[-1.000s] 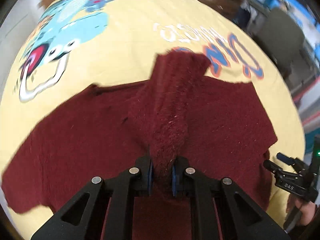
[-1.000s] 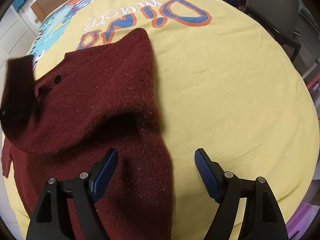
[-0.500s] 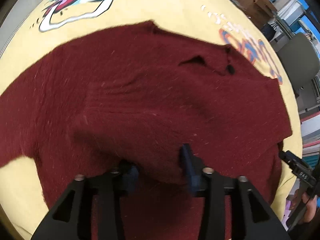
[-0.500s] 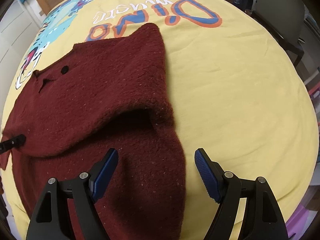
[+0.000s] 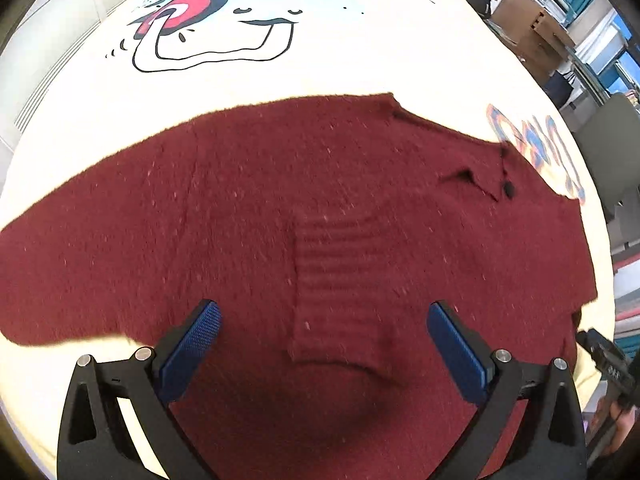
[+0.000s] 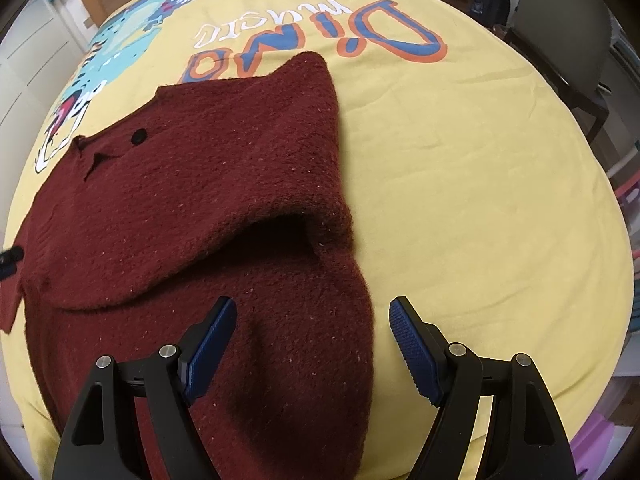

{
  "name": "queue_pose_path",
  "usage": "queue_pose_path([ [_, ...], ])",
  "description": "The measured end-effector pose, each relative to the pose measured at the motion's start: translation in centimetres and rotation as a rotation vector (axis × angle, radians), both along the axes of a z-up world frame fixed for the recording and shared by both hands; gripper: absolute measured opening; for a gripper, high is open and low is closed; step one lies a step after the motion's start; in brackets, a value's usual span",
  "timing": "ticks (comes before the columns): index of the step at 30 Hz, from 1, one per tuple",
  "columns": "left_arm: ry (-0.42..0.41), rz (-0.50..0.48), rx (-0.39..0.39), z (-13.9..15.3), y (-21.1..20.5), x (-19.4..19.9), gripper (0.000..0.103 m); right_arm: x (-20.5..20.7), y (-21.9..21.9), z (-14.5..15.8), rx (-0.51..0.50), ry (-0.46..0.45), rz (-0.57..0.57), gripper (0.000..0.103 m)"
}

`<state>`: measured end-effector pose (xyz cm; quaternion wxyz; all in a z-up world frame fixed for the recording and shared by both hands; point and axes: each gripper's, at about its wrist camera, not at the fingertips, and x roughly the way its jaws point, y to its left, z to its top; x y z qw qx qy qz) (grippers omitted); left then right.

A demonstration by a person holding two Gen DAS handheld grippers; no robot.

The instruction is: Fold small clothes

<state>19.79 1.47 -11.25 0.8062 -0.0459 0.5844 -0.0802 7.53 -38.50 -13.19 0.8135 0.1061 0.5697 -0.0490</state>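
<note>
- The left gripper hangs low over the sweater with its jaws spread wide; the blue pads hold nothing, and I cannot tell if they touch the wool.
- The sweater is dark red and lies on a yellow cloth that covers the table. It fills the middle of the left view from edge to edge.
- One sleeve is folded over the body; its ribbed cuff lies flat between the two open fingers of the left gripper.
- Above the sweater, the cloth shows a cartoon dinosaur with a red tongue.
- Near the right side of the left view, the collar has a small black button.
- In the right view, the sweater is on the left half of the cloth. Another sleeve is folded over the body, and a dark opening shows under the fold.
- The right gripper is also spread open and grips nothing. Its left finger is over the sweater, its right finger over bare cloth.
- Blue and orange letters are printed beyond the sweater.
</note>
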Motion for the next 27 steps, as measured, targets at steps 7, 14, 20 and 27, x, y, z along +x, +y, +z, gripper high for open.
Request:
queue_pose_path([
  [7, 0.123, 0.042, 0.006, -4.6, -0.9, 1.9, 0.101, 0.0, -0.3, -0.4, -0.017, 0.018, -0.002, 0.08],
  [14, 0.04, -0.064, 0.105, -4.3, -4.7, 0.7, 0.05, 0.1, -1.0, -0.4, -0.032, 0.021, -0.021, 0.08],
  [20, -0.009, -0.135, 0.094, -3.4, -7.2, 0.4, 0.012, 0.5, -1.8, 0.7, -0.025, 0.0, -0.04, 0.08],
  [27, -0.098, -0.112, 0.023, 0.6, -4.8, -0.3, 0.01, 3.4, -2.4, 2.8, 0.007, -0.05, -0.043, 0.08],
])
